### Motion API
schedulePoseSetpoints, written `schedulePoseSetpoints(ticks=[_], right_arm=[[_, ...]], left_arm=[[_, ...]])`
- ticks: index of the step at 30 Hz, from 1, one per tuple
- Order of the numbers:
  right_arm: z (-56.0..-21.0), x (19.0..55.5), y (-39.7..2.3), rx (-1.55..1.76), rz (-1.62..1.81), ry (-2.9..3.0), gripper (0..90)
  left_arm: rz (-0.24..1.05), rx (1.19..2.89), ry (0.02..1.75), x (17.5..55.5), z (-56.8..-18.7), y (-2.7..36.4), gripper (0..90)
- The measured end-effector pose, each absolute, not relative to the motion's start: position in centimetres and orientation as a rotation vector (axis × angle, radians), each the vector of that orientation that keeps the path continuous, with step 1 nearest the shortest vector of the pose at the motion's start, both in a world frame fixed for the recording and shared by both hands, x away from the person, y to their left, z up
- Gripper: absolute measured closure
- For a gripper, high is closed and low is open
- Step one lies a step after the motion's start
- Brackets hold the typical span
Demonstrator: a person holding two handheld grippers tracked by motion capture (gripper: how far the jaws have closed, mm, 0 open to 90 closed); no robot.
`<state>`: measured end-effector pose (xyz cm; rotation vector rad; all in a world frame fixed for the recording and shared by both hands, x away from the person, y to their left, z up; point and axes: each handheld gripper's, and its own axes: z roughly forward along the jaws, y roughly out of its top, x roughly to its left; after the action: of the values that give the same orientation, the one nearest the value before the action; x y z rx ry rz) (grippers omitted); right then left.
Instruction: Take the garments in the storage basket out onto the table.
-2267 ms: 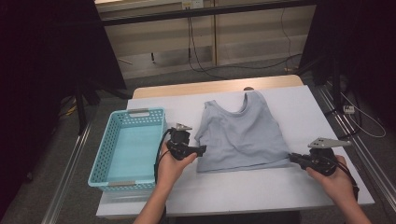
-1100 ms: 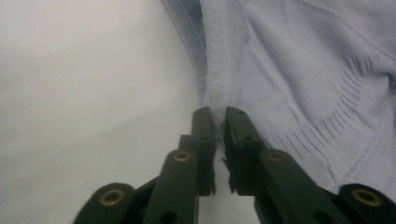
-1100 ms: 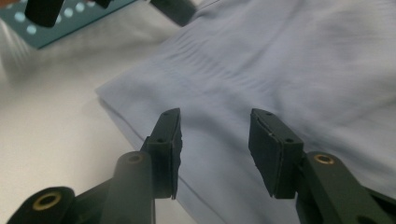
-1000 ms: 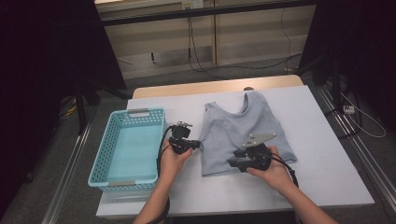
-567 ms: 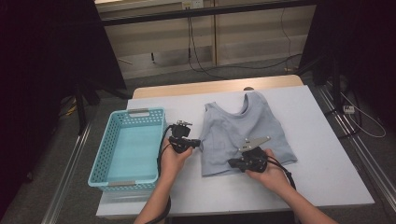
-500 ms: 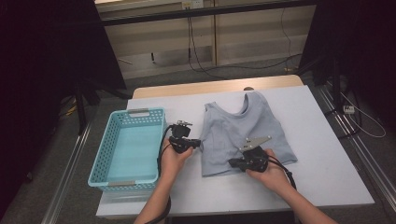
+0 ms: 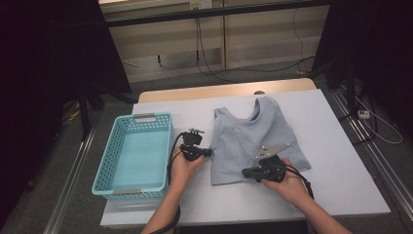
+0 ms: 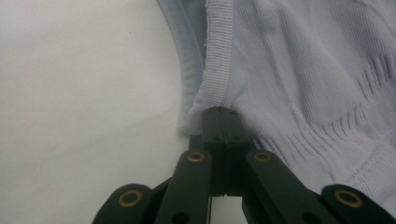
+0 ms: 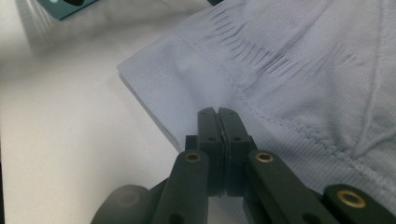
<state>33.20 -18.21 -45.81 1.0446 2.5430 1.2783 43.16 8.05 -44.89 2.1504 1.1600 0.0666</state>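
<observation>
— How many things are in front of you on the table [image 7: 336, 161]?

— One pale grey-blue tank top [image 7: 253, 136], one light blue basket [image 7: 134, 151], and two grippers, one in each of your hands.

— How does the top look, and where is it?

— It lies flat on the white tabletop, right of the basket and well clear of it, neckline toward the far edge, hem toward you. The fabric is a fine rib knit with stitched bands along the edges; its right side seems folded inward, so the garment looks narrow.

— How are your hands posed?

— Your left gripper [image 7: 207, 152] sits at the top's left edge, pointing right, your left hand [image 7: 182, 165] wrapped behind it. In the left gripper view, the jaws are pressed together on the ribbed edge band. Your right gripper [image 7: 245, 172] is at the near hem, pointing left, with your right hand [image 7: 287, 183] behind it. Its jaws have just been closing; in the right gripper view, they stand pressed together over the hem, pinching the cloth's edge.
</observation>
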Motion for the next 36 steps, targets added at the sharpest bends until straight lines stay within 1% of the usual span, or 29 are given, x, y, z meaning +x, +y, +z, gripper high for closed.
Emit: schedulePoseSetpoints(ticks=[2, 6, 8, 10, 11, 12, 13, 14, 16, 17, 19, 20, 21, 22, 24, 27, 31, 34, 36], right_arm=[[-45.8, 33.2, -18.3, 1.053, 1.288, 2.537, 90.0], [-45.6, 33.0, -18.3, 1.035, 1.292, 2.554, 90.0], [-45.4, 32.9, -18.4, 1.031, 1.322, 2.554, 90.0], [-45.3, 33.0, -18.5, 1.050, 1.329, 2.537, 90.0], [-45.4, 33.1, -18.5, 1.045, 1.319, 2.541, 90.0], [-45.5, 33.1, -18.5, 1.046, 1.310, 2.543, 90.0], [-45.6, 33.1, -18.4, 1.043, 1.305, 2.547, 89.9], [-45.7, 33.1, -18.3, 1.040, 1.301, 2.548, 90.0], [-45.7, 33.1, -18.2, 1.039, 1.299, 2.546, 90.0], [-45.6, 33.0, -18.2, 1.036, 1.297, 2.548, 89.9], [-45.7, 33.0, -18.1, 1.033, 1.294, 2.552, 90.0], [-45.7, 33.0, -18.1, 1.034, 1.294, 2.553, 89.9], [-45.7, 33.0, -18.1, 1.034, 1.296, 2.554, 89.9], [-45.7, 33.0, -18.1, 1.034, 1.299, 2.555, 89.9], [-45.7, 33.0, -18.1, 1.035, 1.298, 2.550, 89.9], [-45.9, 33.1, -17.9, 1.031, 1.291, 2.557, 89.9], [-45.8, 33.2, -17.9, 1.033, 1.301, 2.557, 89.9], [-45.5, 33.1, -17.9, 1.037, 1.348, 2.546, 90.0], [-45.4, 33.0, -17.8, 1.025, 1.364, 2.551, 90.0]], left_arm=[[0.074, 2.138, 1.168, 43.4, -44.5, 8.4, 90.0], [0.135, 2.063, 1.175, 43.9, -43.1, 9.3, 90.0], [0.100, 2.059, 1.181, 44.1, -42.5, 9.4, 90.0], [0.118, 2.078, 1.163, 43.7, -42.4, 8.9, 90.0], [0.105, 2.088, 1.155, 43.6, -42.5, 8.7, 90.0], [0.084, 2.090, 1.155, 43.4, -42.7, 8.5, 87.1], [0.090, 2.086, 1.156, 43.2, -42.8, 8.3, 80.4], [0.093, 2.084, 1.162, 43.0, -43.0, 8.2, 70.9], [0.106, 2.087, 1.170, 42.6, -43.4, 8.1, 66.4], [0.119, 2.099, 1.191, 42.6, -43.7, 8.0, 60.1], [0.128, 2.091, 1.222, 42.6, -44.4, 7.9, 61.8], [0.111, 2.086, 1.229, 42.7, -44.7, 7.8, 61.5], [0.087, 2.082, 1.233, 42.9, -45.0, 7.7, 63.1], [0.096, 2.072, 1.241, 42.9, -45.1, 7.6, 66.8], [0.080, 2.075, 1.222, 43.0, -45.2, 7.5, 76.9], [0.065, 2.085, 1.228, 43.2, -45.1, 7.5, 81.5], [0.062, 2.055, 1.231, 43.4, -44.1, 8.2, 84.2], [0.061, 2.008, 1.239, 43.6, -42.9, 9.0, 84.4], [0.065, 2.006, 1.237, 43.6, -42.3, 9.4, 84.4]])
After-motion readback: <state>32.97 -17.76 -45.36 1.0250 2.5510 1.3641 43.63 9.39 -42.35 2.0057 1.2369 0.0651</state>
